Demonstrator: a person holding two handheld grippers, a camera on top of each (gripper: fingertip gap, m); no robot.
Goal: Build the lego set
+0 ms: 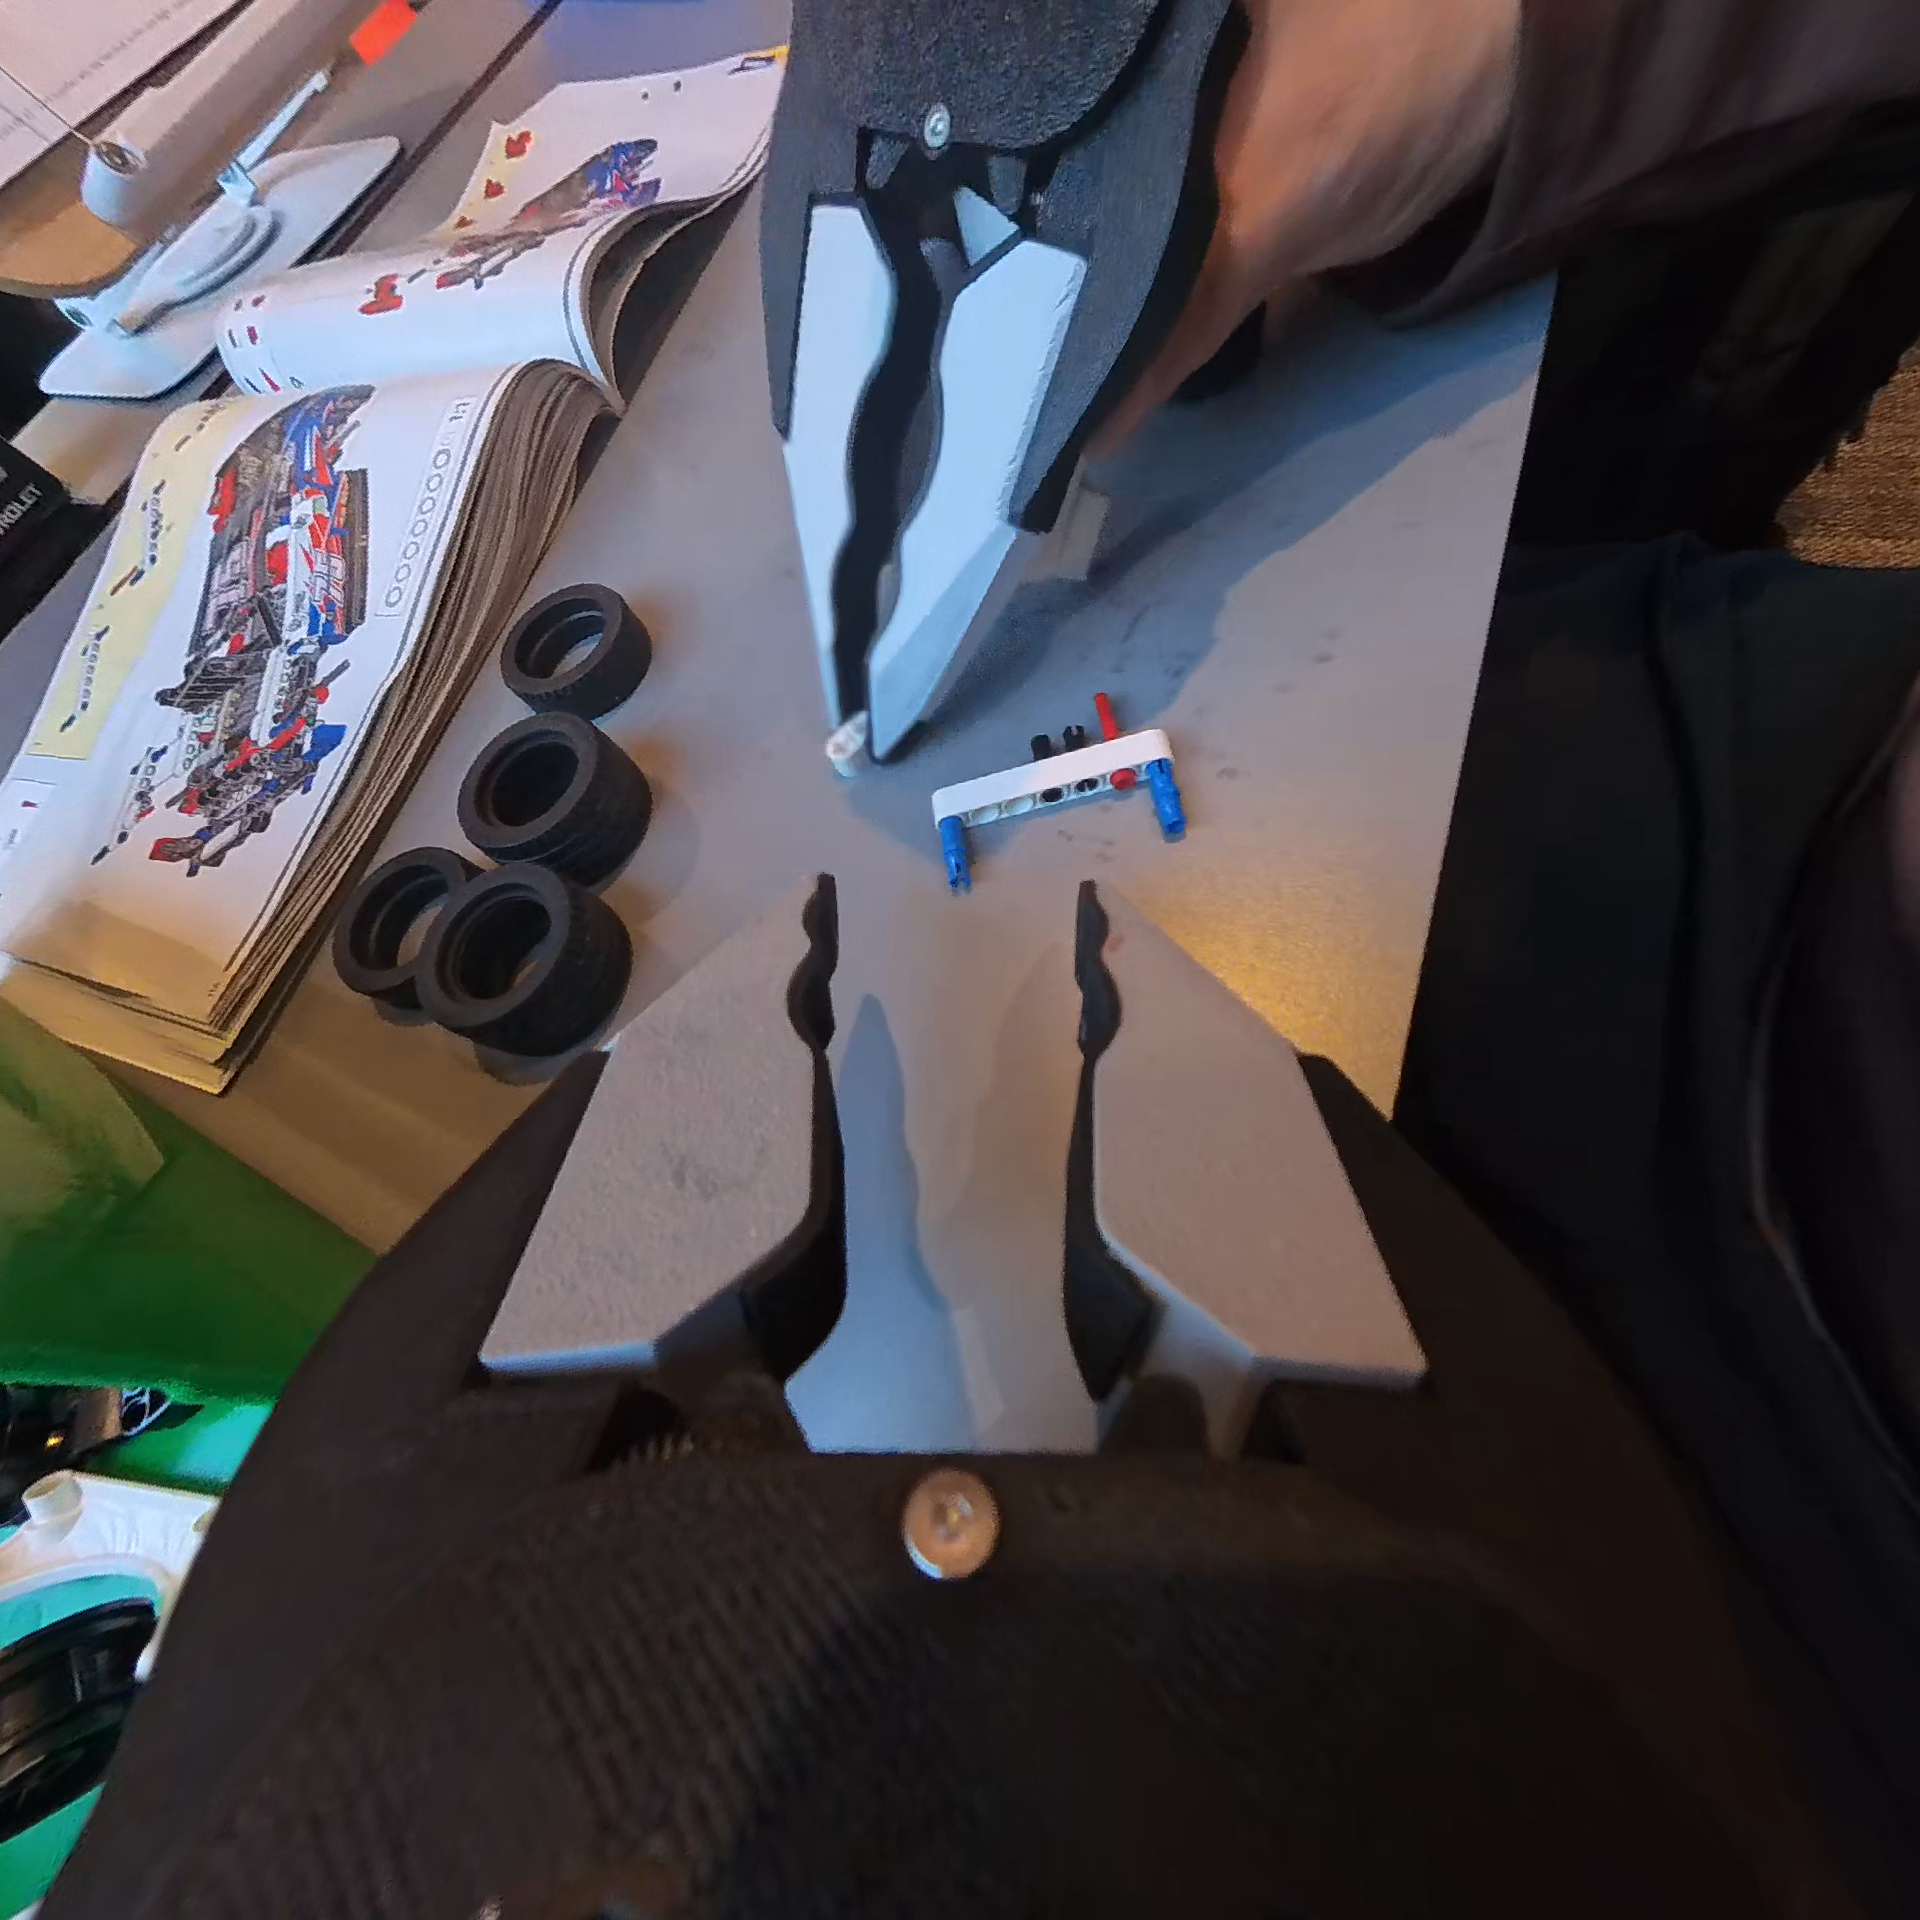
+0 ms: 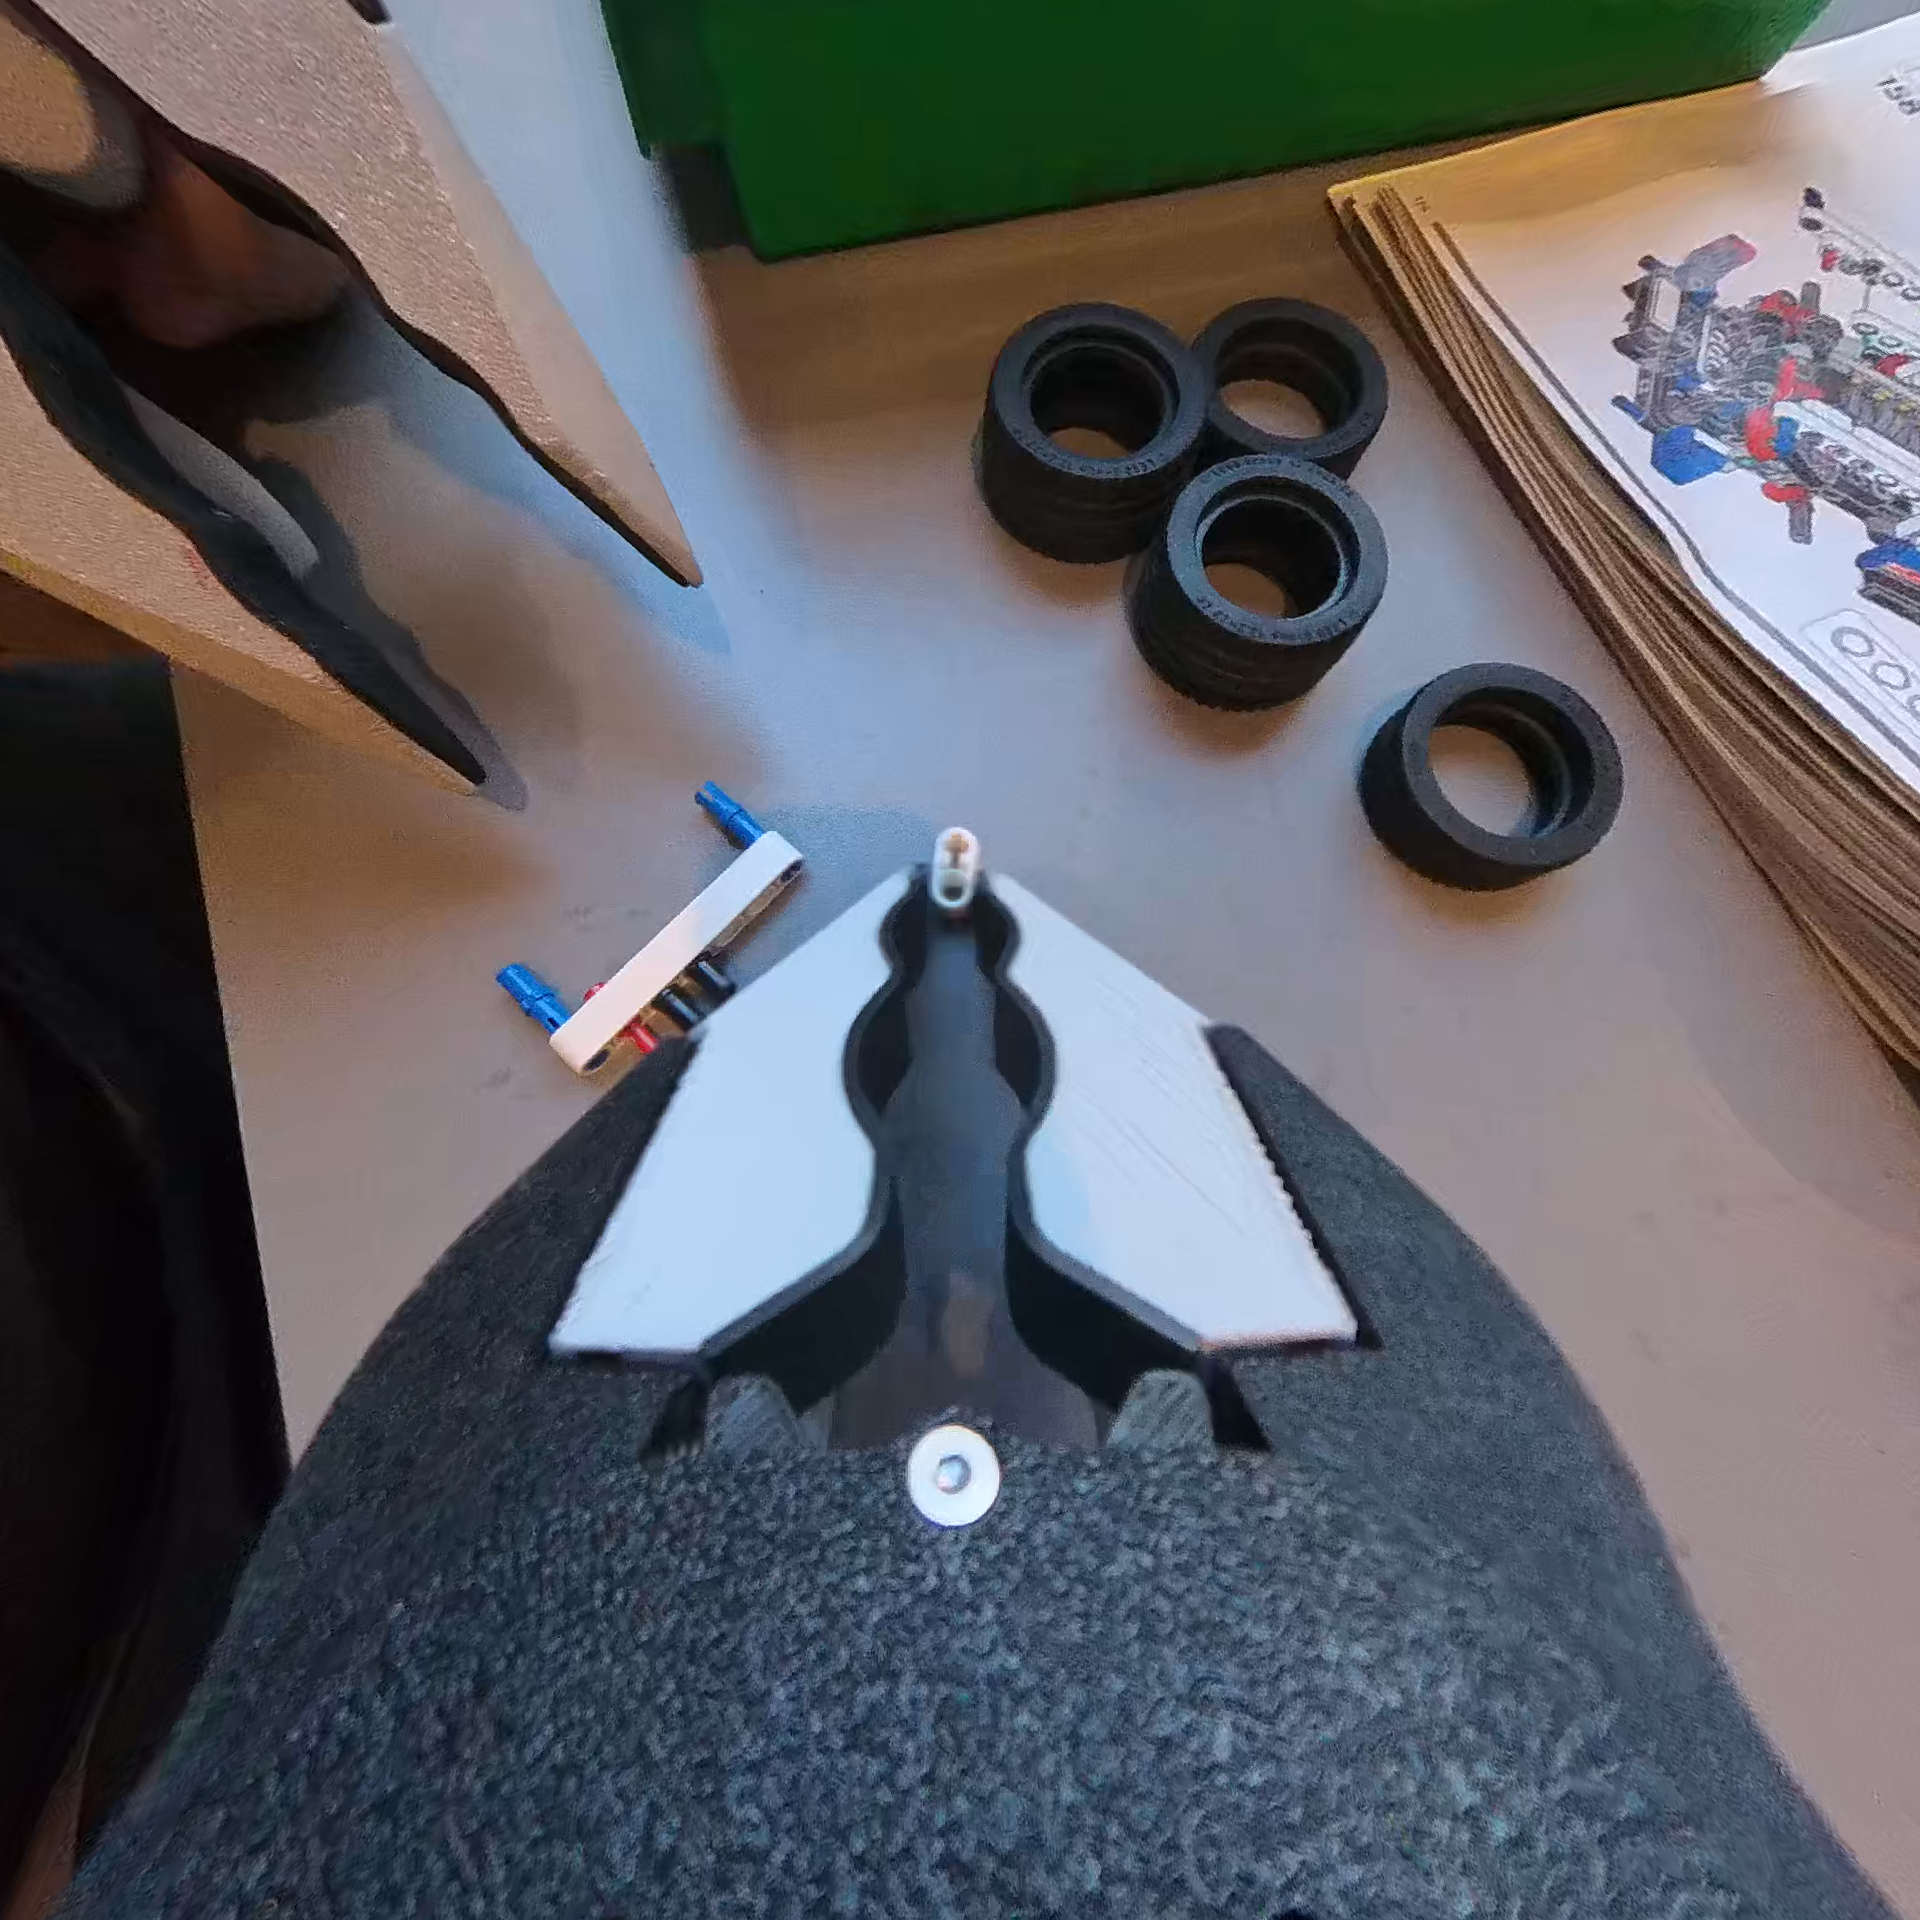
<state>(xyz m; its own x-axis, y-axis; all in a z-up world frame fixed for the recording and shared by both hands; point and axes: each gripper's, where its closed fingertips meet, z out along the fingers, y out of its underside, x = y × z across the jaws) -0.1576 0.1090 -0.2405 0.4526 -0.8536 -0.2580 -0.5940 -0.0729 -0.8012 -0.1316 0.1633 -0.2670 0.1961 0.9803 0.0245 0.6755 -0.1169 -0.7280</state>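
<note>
A white beam [image 1: 1049,779] with blue pins at both ends and black and red pins in its middle lies on the grey table [image 1: 1299,727]; it also shows in the right wrist view [image 2: 681,951]. My left gripper [image 1: 951,888] is open and empty, its tips just short of the beam. My right gripper [image 2: 954,878] is shut on a small white connector piece [image 2: 954,868] held at its tips near the table, just beside the beam. The right gripper also shows in the left wrist view [image 1: 868,732] with the white piece [image 1: 847,746] at its tips.
Several black tyres [image 2: 1236,499] lie by an open instruction booklet [image 1: 239,665], also seen in the right wrist view [image 2: 1714,468]. A green box [image 2: 1091,104] stands at the back. A person's hand and dark sleeve [image 1: 1455,156] hold the right gripper. Some 7 centimeters of space lies between my two pairs of fingers.
</note>
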